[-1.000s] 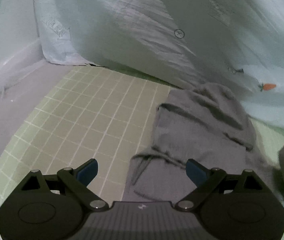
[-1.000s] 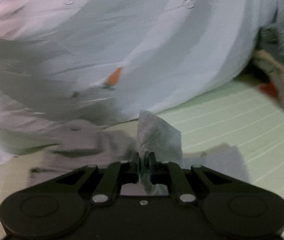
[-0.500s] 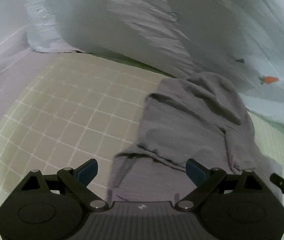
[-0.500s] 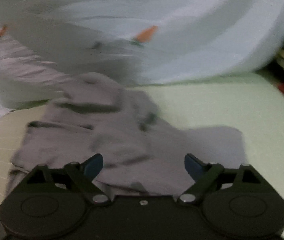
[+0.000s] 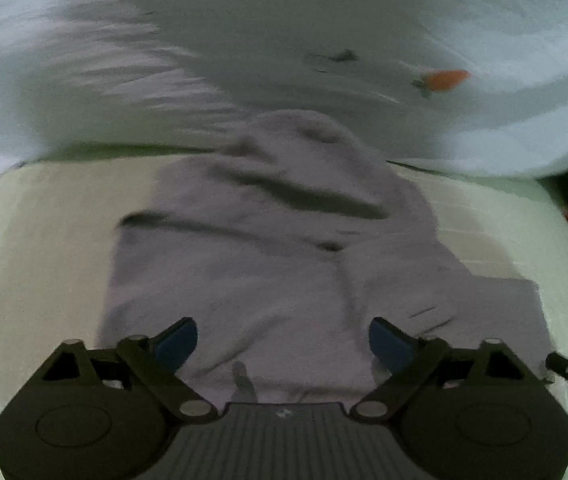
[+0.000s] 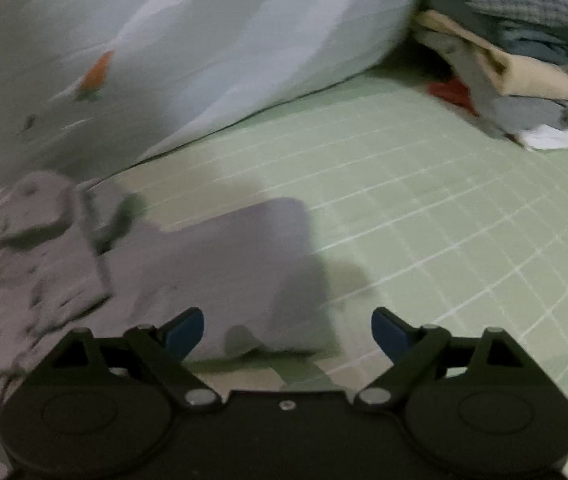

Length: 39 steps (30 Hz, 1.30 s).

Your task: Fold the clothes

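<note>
We work on a pale green gridded mat (image 6: 423,208), with a big light blue quilt printed with small carrots (image 5: 363,20) heaped along its far side and a stack of other clothes (image 6: 523,60) off at the far right corner. In the middle of the mat lies the task's thing, a grey garment (image 5: 264,260), partly folded: its near part lies flat, its far end is rumpled and touches the quilt, and one flat flap reaches out to the right.

The step in hand looks like taking fresh hold for the next fold. To do it well, we judge that we should pinch the near hem at two well-separated points, lift only a little, and carry the edge evenly toward the rumpled end so no crease gets trapped.

Our left gripper (image 5: 282,340) hovers over the near part of the garment, its jaws wide but closing, pressing nothing. Our right gripper (image 6: 287,330) stands over the right flap, its jaws opening wide, also empty.
</note>
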Each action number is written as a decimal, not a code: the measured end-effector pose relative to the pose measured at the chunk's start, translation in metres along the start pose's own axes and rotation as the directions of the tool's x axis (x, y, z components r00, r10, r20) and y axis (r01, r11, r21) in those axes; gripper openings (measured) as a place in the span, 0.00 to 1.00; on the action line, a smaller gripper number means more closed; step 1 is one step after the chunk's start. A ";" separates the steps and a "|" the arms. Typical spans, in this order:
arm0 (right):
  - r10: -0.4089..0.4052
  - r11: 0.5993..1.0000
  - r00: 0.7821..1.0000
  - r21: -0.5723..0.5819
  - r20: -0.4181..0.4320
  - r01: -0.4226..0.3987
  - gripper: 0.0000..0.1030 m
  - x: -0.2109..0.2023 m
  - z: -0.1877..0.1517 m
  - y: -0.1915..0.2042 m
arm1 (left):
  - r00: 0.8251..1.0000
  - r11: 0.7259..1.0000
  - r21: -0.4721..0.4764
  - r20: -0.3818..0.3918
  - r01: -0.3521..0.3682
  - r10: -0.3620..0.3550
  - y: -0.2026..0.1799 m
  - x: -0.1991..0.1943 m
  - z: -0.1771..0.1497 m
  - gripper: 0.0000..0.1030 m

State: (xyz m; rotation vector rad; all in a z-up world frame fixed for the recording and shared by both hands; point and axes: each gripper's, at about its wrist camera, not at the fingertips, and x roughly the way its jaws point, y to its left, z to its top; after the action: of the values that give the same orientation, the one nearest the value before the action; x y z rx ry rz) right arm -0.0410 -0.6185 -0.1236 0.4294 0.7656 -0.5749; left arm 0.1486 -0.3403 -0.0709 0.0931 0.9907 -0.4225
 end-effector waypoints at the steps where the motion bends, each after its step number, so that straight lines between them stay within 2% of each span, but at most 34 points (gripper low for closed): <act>1: -0.010 1.000 1.000 0.015 0.004 0.010 0.89 0.004 0.004 -0.003 | 1.000 1.000 0.023 -0.010 0.020 -0.020 -0.007 0.008 0.005 0.76; 3: -0.017 0.999 1.000 0.035 0.005 0.017 0.89 0.010 0.010 -0.008 | 0.998 0.997 0.057 -0.041 0.059 -0.057 -0.018 0.030 0.013 0.74; 7: -0.036 0.997 0.999 0.073 -0.003 0.036 0.89 0.021 0.015 -0.015 | 0.991 0.994 0.072 -0.105 0.086 -0.078 -0.031 0.070 0.024 0.71; 9: -0.054 0.995 0.998 0.084 -0.017 0.056 0.89 0.025 0.013 -0.016 | 0.985 0.989 0.083 -0.131 0.126 -0.115 -0.035 0.080 0.027 0.58; 10: -0.064 0.994 0.998 0.090 -0.025 0.066 0.89 0.026 0.012 -0.017 | 0.981 0.985 0.091 -0.143 0.149 -0.135 -0.037 0.084 0.028 0.44; 11: -0.071 0.993 0.997 0.096 -0.033 0.074 0.89 0.027 0.011 -0.017 | 0.979 0.982 0.104 -0.149 0.159 -0.143 -0.039 0.086 0.027 0.23; 12: -0.075 0.992 0.996 0.103 -0.040 0.079 0.89 0.027 0.009 -0.016 | 0.979 0.980 0.119 -0.149 0.158 -0.140 -0.040 0.087 0.027 0.14; 14: -0.080 0.990 0.995 0.109 -0.054 0.086 0.89 0.028 0.006 -0.015 | 0.980 0.977 0.144 -0.144 0.159 -0.138 -0.042 0.087 0.026 0.08; 19: -0.080 0.994 0.996 0.075 -0.043 0.083 0.89 0.021 0.005 -0.003 | 0.981 0.972 0.129 -0.027 0.196 -0.194 -0.029 0.045 0.031 0.06; 22: -0.077 0.995 0.997 0.055 -0.023 0.078 0.89 0.012 0.007 0.005 | 0.969 0.969 0.100 0.077 0.226 -0.234 -0.015 0.004 0.043 0.06; 26: -0.048 0.998 0.999 0.030 0.010 0.048 0.89 0.000 0.010 0.017 | 0.949 0.975 0.063 0.223 0.213 -0.222 0.017 -0.056 0.060 0.06; 29: -0.031 0.999 0.999 0.013 0.020 0.030 0.89 -0.006 0.009 0.027 | 0.931 0.982 0.010 0.317 0.186 -0.180 0.055 -0.099 0.066 0.06; 31: -0.024 1.000 1.000 0.002 0.019 0.024 0.89 -0.008 0.007 0.034 | 0.923 0.990 -0.027 0.368 0.136 -0.116 0.084 -0.123 0.066 0.06; 34: -0.014 1.000 1.000 -0.022 0.008 0.014 0.89 -0.009 0.002 0.045 | 0.922 0.991 -0.131 0.384 -0.006 0.057 0.135 -0.133 0.062 0.07; 36: -0.010 0.999 1.000 -0.040 -0.004 0.010 0.89 -0.010 -0.001 0.052 | 0.923 0.963 -0.242 0.329 -0.121 0.199 0.171 -0.124 0.052 0.18; 37: -0.005 0.999 1.000 -0.053 -0.012 0.005 0.89 -0.009 -0.002 0.056 | 0.919 0.943 -0.283 0.295 -0.176 0.260 0.187 -0.117 0.047 0.31; 38: -0.001 0.998 1.000 -0.065 -0.017 0.000 0.89 -0.008 -0.003 0.060 | 0.914 0.929 -0.298 0.271 -0.219 0.302 0.197 -0.112 0.040 0.39; 39: 0.003 0.997 1.000 -0.078 -0.023 -0.005 0.89 -0.008 -0.003 0.064 | 0.910 0.917 -0.308 0.247 -0.252 0.333 0.206 -0.106 0.033 0.41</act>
State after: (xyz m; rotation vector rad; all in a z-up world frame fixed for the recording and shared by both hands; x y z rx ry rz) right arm -0.0071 -0.5651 -0.1101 0.3659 0.8062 -0.5352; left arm 0.2041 -0.1281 0.0112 -0.0661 0.7143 -0.0151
